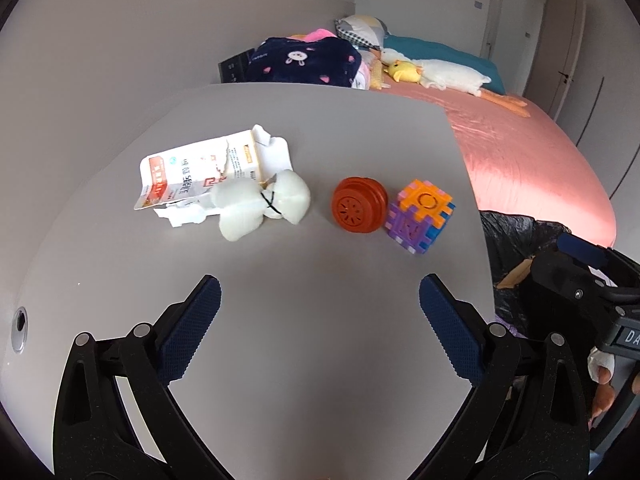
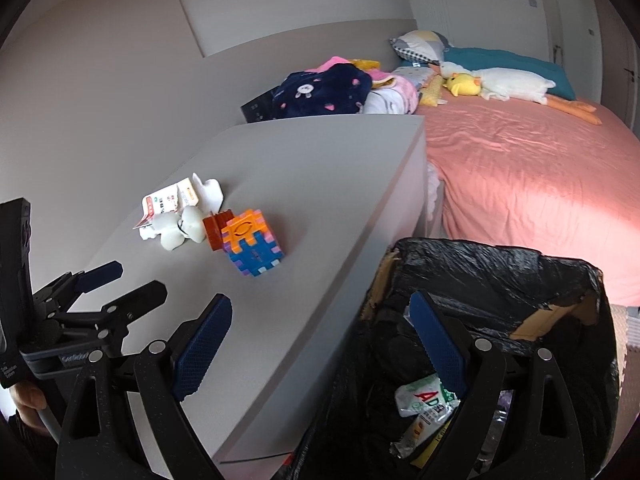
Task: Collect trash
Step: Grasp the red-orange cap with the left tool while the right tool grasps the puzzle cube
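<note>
On the grey table (image 1: 360, 140), the torn carton (image 1: 200, 172) and white wad (image 1: 260, 204) remain; some wrappers (image 2: 428, 404) are binned. My left gripper (image 1: 320, 320) and right gripper (image 2: 320, 340) gape wide, empty.

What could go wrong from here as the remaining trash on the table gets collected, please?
The white wad lies on the torn carton, so a pinch may lift only one and leave or drag the other. The red disc and the puzzle cube sit close beside it and could be knocked or binned by mistake. The bin bag stands off the table's edge, so carried pieces might drop short.
</note>
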A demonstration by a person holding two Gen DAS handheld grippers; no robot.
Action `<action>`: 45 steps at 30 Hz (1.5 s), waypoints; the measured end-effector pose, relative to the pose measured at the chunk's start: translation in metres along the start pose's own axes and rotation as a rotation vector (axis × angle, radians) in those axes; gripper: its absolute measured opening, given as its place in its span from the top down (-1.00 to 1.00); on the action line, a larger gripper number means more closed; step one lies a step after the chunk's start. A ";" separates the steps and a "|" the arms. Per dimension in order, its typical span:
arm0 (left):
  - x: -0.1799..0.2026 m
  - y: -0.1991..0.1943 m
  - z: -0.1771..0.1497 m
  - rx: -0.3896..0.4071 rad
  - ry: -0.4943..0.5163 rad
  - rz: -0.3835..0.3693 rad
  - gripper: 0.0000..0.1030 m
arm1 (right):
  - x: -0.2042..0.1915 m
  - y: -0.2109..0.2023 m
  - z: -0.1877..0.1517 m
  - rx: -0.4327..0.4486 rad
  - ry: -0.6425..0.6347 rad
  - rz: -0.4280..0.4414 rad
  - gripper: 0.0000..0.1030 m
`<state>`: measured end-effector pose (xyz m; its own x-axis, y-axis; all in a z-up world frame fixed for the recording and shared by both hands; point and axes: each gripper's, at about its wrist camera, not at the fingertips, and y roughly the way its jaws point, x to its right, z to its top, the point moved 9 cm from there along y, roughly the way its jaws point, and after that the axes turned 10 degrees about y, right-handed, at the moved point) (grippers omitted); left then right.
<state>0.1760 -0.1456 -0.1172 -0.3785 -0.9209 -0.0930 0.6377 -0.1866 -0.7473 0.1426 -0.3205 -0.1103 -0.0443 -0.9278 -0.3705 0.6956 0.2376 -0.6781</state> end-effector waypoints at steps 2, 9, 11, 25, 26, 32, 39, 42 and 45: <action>-0.009 0.005 0.000 -0.009 -0.035 -0.003 -0.59 | -0.007 0.006 0.001 -0.007 -0.021 0.007 -0.76; -0.027 0.012 0.002 -0.014 -0.076 0.009 -0.39 | -0.034 0.032 0.004 -0.029 -0.092 0.028 -0.76; -0.029 0.013 0.003 -0.014 -0.078 0.010 -0.36 | -0.040 0.040 0.006 -0.037 -0.106 0.035 -0.68; -0.034 0.029 0.009 -0.033 -0.090 -0.003 -0.29 | -0.055 0.085 0.022 -0.073 -0.127 0.047 -0.26; -0.034 0.031 0.010 -0.036 -0.091 -0.004 -0.29 | -0.055 0.088 0.022 -0.077 -0.127 0.046 -0.20; -0.034 0.038 0.013 -0.043 -0.098 -0.015 -0.29 | -0.050 0.098 0.023 -0.077 -0.118 0.060 0.11; -0.018 0.044 0.020 -0.037 -0.089 -0.058 -0.29 | -0.028 0.091 0.035 -0.028 -0.055 0.059 0.12; -0.008 0.048 0.024 -0.039 -0.087 -0.088 -0.29 | -0.016 0.087 0.039 -0.018 -0.033 0.050 0.12; 0.002 0.054 0.029 -0.042 -0.074 -0.098 -0.29 | -0.003 0.082 0.042 -0.008 -0.013 0.044 0.12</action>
<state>0.2294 -0.1672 -0.1381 -0.3857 -0.9222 0.0293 0.5707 -0.2634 -0.7778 0.2301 -0.3108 -0.1379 -0.0045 -0.9201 -0.3916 0.6906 0.2804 -0.6667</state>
